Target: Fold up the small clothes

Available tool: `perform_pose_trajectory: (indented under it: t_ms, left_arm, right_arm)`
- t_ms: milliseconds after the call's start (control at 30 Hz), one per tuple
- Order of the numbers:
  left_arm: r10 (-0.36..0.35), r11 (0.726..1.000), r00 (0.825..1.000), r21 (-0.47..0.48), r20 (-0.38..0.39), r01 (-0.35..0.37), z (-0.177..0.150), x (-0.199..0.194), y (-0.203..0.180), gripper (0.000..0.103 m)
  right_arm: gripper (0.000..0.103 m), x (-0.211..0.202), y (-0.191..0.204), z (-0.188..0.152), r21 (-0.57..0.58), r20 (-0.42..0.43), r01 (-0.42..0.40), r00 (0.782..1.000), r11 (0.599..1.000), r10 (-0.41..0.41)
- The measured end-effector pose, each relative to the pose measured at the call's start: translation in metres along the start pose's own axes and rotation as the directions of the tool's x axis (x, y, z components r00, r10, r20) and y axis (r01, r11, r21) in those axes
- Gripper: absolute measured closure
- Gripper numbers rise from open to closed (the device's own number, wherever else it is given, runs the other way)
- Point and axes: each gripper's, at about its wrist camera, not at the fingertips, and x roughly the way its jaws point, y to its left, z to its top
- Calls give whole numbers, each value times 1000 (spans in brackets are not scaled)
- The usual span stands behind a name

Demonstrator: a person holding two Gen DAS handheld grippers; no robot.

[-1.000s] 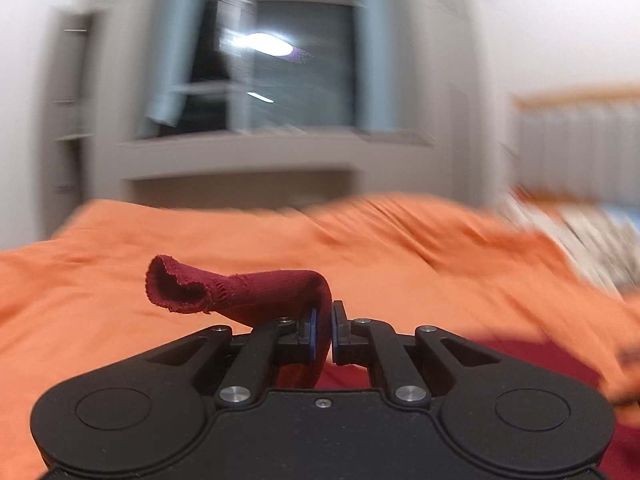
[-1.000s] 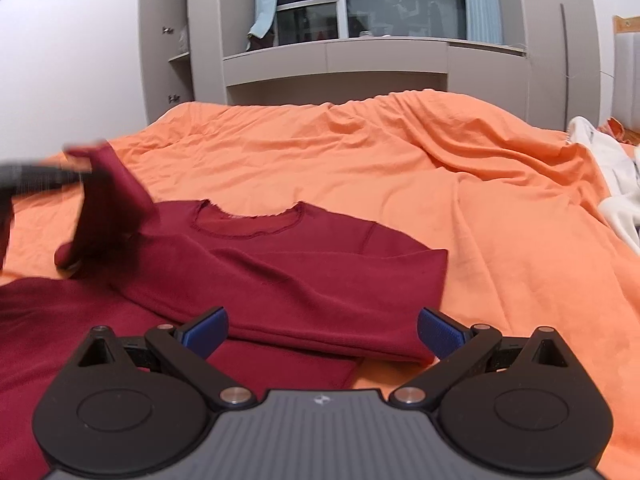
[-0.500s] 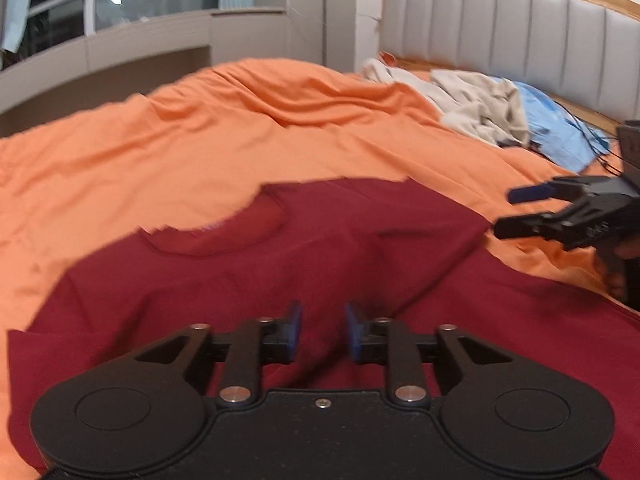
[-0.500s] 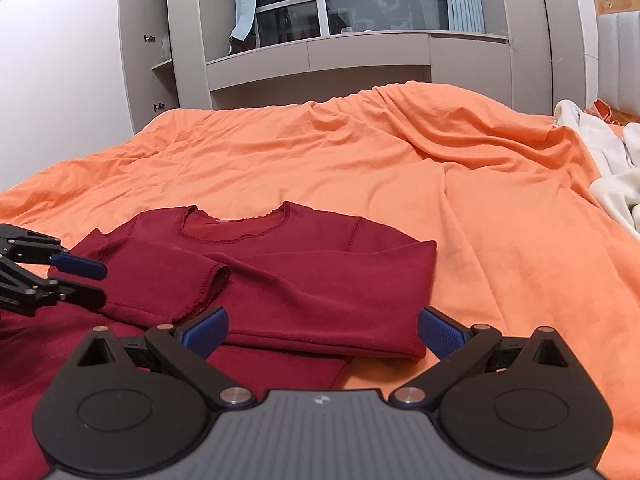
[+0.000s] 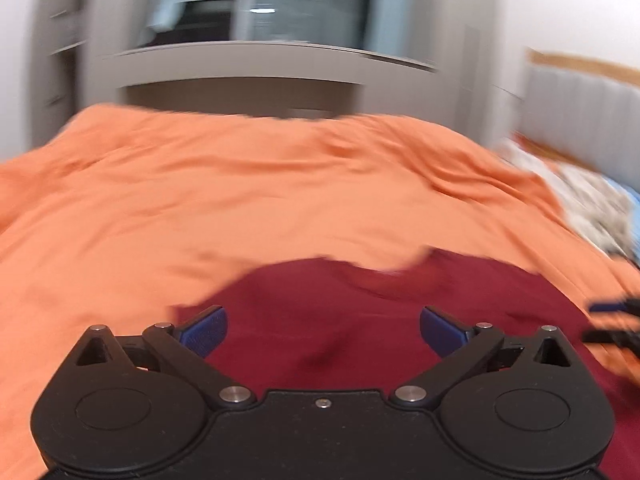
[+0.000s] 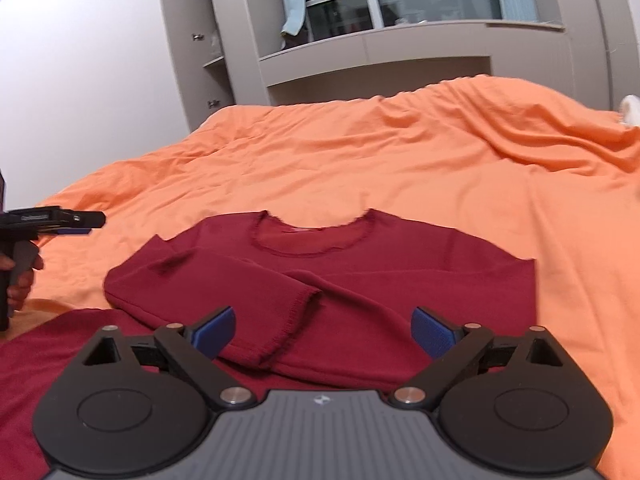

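A dark red long-sleeved top [image 6: 360,280] lies flat on the orange bedspread [image 6: 400,160], neck away from me, with both sleeves folded across the chest. My right gripper [image 6: 324,330] is open and empty just above the top's near part. My left gripper [image 5: 322,330] is open and empty above the red top [image 5: 340,320] in the blurred left wrist view; it also shows at the left edge of the right wrist view [image 6: 72,222]. The right gripper's fingertips [image 5: 608,320] show at the right edge of the left wrist view.
Grey wardrobe and shelves [image 6: 400,40] stand beyond the bed. A padded headboard [image 5: 580,112] and a heap of pale clothes [image 5: 592,204] lie at the right. A white cloth [image 6: 632,110] sits at the bedspread's far right.
My left gripper let go of the sleeve, which now lies folded across the chest, opened wide and swung back to the left. My right gripper stayed open and moved slightly closer to the top.
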Motion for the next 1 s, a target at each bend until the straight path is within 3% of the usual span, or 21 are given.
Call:
perform_pose_trajectory:
  t_ms: [100, 167, 267, 433, 500, 567, 633, 867, 1000]
  left_arm:
    - [67, 989, 998, -129, -15, -68, 0, 3, 36, 1]
    - [94, 974, 994, -205, -49, -102, -5, 11, 55, 1]
    - [85, 941, 990, -317, -117, -118, -14, 27, 81, 3]
    - [47, 885, 987, -453, -152, -112, -30, 39, 107, 9]
    - [38, 873, 988, -477, -147, -104, -31, 41, 113, 10]
    - [36, 870, 989, -482, -145, -103, -32, 42, 114, 10]
    - [34, 874, 989, -475, -142, -99, -32, 43, 111, 10]
    - [16, 890, 991, -450, -134, -76, -29, 39, 104, 10]
    - [8, 894, 991, -443, -137, -68, -30, 38, 103, 10]
  right_arm:
    - [17, 13, 3, 6, 18, -34, -35, 999, 999, 36]
    - [29, 25, 3, 8, 41, -63, -45, 997, 998, 48]
    - [41, 44, 5, 7, 81, -101, -53, 993, 995, 61]
    - [48, 71, 4, 3, 151, -138, -33, 989, 988, 54]
    - [58, 77, 4, 0, 172, -136, -31, 989, 985, 55]
    - [80, 79, 7, -2, 165, -134, -25, 990, 986, 48]
    - [90, 75, 9, 0, 153, -115, -34, 992, 988, 52]
    - [94, 53, 3, 12, 162, -64, 21, 998, 987, -11]
    - [93, 61, -6, 5, 190, -109, 60, 993, 980, -39]
